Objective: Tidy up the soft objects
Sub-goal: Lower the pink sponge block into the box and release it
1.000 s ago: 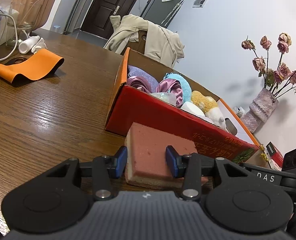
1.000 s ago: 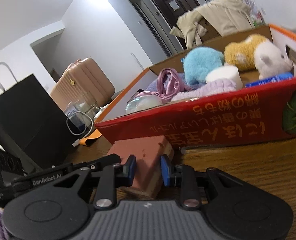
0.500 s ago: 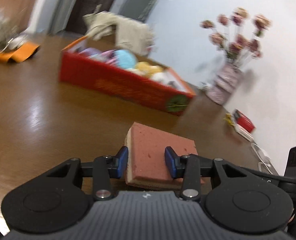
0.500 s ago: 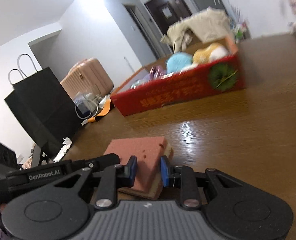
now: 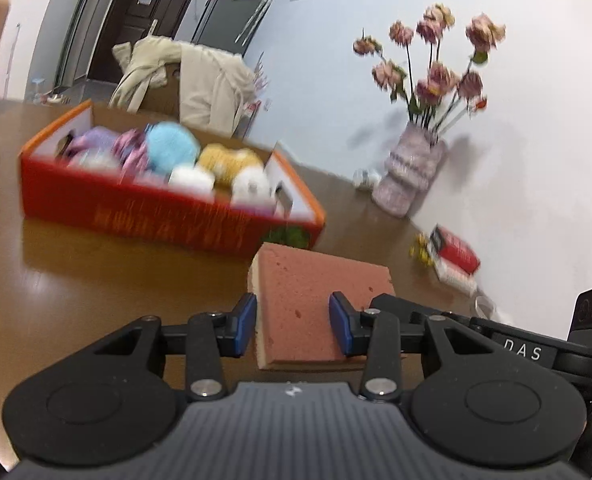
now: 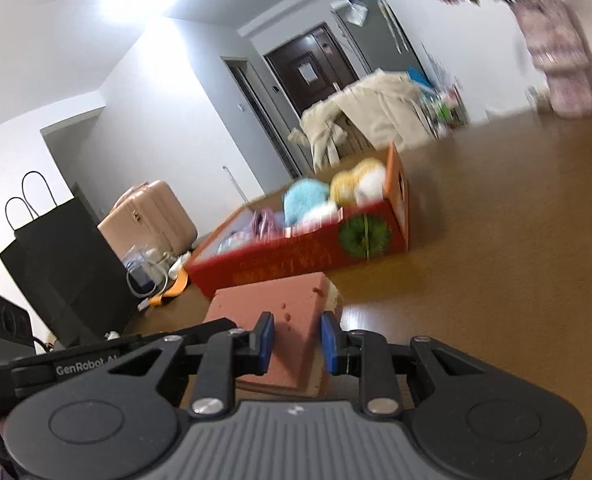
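Observation:
A pink sponge block (image 5: 316, 300) is held between both grippers above the brown table. My left gripper (image 5: 292, 326) is shut on one end of it. My right gripper (image 6: 297, 344) is shut on the other end of the sponge (image 6: 280, 312). A red cardboard box (image 5: 144, 212) stands further back on the table, holding several soft toys and cloths, among them a blue plush ball (image 5: 172, 148) and a yellow plush (image 5: 228, 164). The box also shows in the right wrist view (image 6: 296, 256).
A vase of dried roses (image 5: 412, 176) stands by the wall at the right, with a red booklet (image 5: 456, 256) near it. A chair draped with a beige coat (image 5: 192, 80) is behind the box. A black paper bag (image 6: 60, 264) and a pink suitcase (image 6: 148, 220) stand left.
Both grippers, holding the sponge, pulled back from right beside the box and lifted, and have now moved closer to the box again; the view has turned.

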